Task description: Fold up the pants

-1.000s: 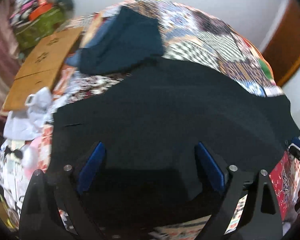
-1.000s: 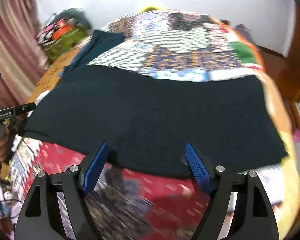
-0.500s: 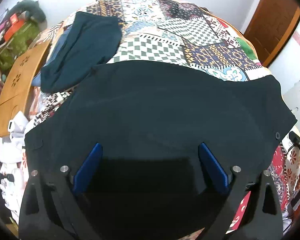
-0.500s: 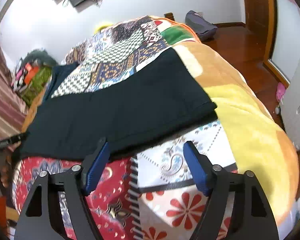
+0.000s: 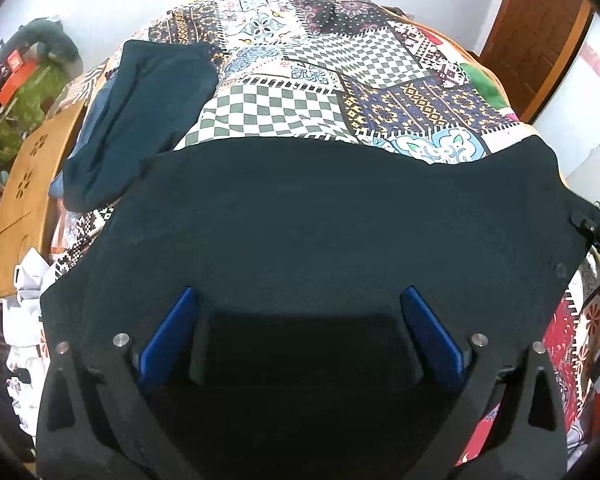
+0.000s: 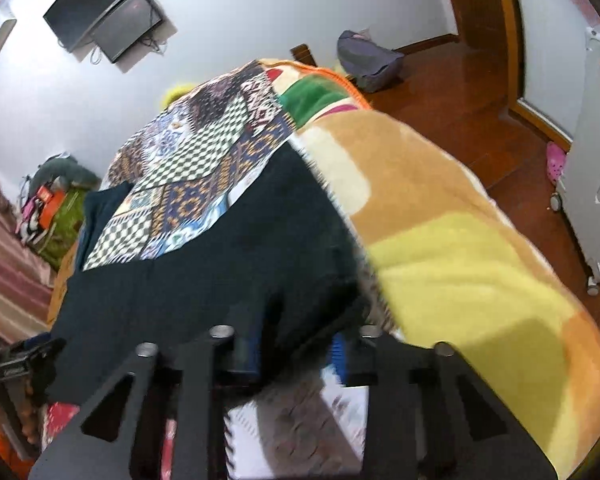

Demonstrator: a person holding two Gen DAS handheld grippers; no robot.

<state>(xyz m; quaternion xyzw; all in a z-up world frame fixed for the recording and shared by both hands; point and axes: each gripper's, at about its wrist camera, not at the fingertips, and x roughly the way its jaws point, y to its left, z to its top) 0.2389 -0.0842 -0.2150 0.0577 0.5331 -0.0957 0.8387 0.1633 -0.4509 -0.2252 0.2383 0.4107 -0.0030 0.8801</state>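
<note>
Black pants point(image 5: 320, 216) lie spread flat across the patchwork bedspread point(image 5: 300, 92) on the bed, a folded dark teal garment point(image 5: 148, 112) beside their far left corner. Over the near edge the left gripper point(image 5: 298, 312) has just been opening and stands wide, nothing pinched. Rightward, the right gripper point(image 6: 296, 350) has just been closing and now pinches the pants' near right corner.
</note>
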